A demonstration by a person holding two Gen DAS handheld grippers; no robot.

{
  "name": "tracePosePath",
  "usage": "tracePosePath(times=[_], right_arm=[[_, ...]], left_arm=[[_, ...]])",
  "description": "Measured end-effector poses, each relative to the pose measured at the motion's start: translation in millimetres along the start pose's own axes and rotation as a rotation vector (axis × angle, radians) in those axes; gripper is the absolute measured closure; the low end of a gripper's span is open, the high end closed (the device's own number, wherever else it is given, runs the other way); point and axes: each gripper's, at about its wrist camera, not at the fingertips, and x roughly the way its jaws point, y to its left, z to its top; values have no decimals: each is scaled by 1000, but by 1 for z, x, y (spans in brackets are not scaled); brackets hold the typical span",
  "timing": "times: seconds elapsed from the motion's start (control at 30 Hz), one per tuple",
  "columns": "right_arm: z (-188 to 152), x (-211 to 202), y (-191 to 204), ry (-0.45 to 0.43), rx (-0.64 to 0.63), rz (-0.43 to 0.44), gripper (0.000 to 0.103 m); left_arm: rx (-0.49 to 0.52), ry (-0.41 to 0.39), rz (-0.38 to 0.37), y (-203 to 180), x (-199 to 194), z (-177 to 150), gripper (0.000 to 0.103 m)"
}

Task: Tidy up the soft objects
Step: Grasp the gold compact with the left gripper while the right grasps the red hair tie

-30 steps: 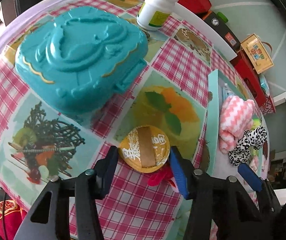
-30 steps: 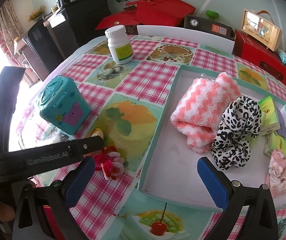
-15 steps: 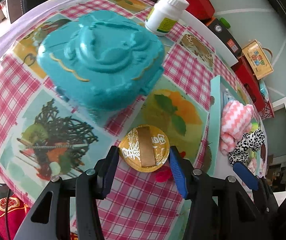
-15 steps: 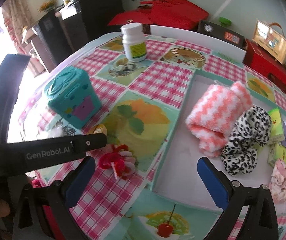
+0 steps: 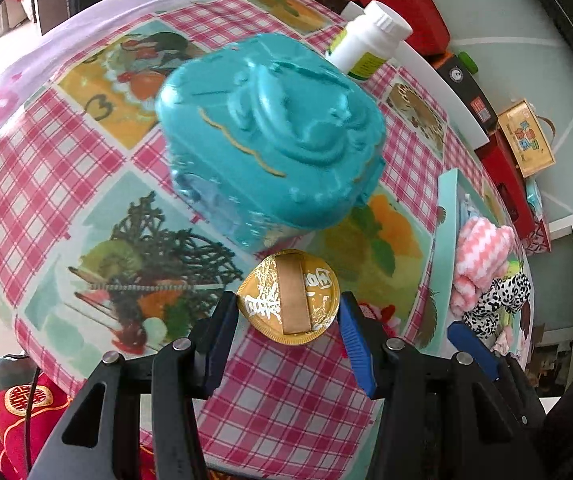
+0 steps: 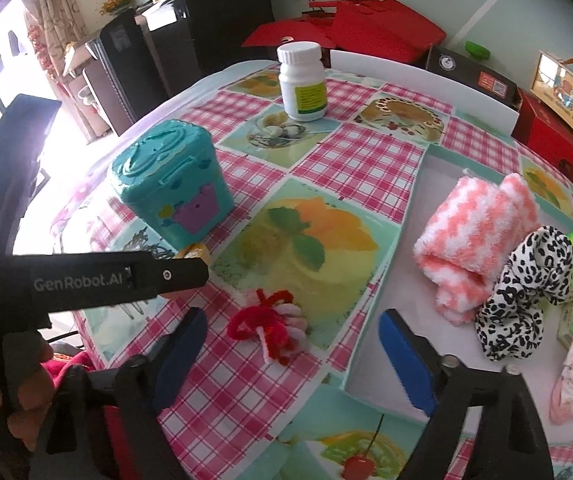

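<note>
Teal box (image 5: pixel 274 160) just behind gold puff (image 5: pixel 289 298)

Ahead of left gripper (image 5: pixel 288 320): teal box (image 5: pixel 274 128) just beyond gold puff (image 5: pixel 289 299).
Open cloth: between teal box and tray (image 6: pixel 414 216).

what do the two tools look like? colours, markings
Both are black plastic with blue pads on their two fingers and round silver pivot screws. The left tool carries white "GenRobot.AI" lettering along its side, read in the right wrist view. The right tool shows no marking. No cables or sleeves visible.
</note>
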Motion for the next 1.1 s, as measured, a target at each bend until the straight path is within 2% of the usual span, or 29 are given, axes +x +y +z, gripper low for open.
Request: tracePosePath(times=[0.17,0.3,0.63,0.7,0.83,0.9,0.97,1.07,1.1], right_arm=[[-1,3,9,9,-36,29,29],[-4,14,17,47,-57,45,42],[-9,29,15,95,-53,19,45],[-10,32,13,105,-50,-4,50],[-9,32,13,107,-48,2,55],[-9,32,13,111,-43,-3,64],[-8,32,11,111,-32,-4,68],[-7,31,10,108,-20,-3,70],[-7,32,9,107,-18,-3,75]], left_arm=[[-25,0,-5,8,-3,1,50],[-26,3,-8,8,-3,-1,50],[-31,13,-15,8,0,-1,50],[-31,15,-15,8,1,-1,50],[-28,15,-13,8,2,0,50],[-27,15,-12,7,2,0,50],[-27,15,-12,7,2,0,50],[-26,15,-11,7,3,0,50],[-25,16,-11,6,3,0,50]])
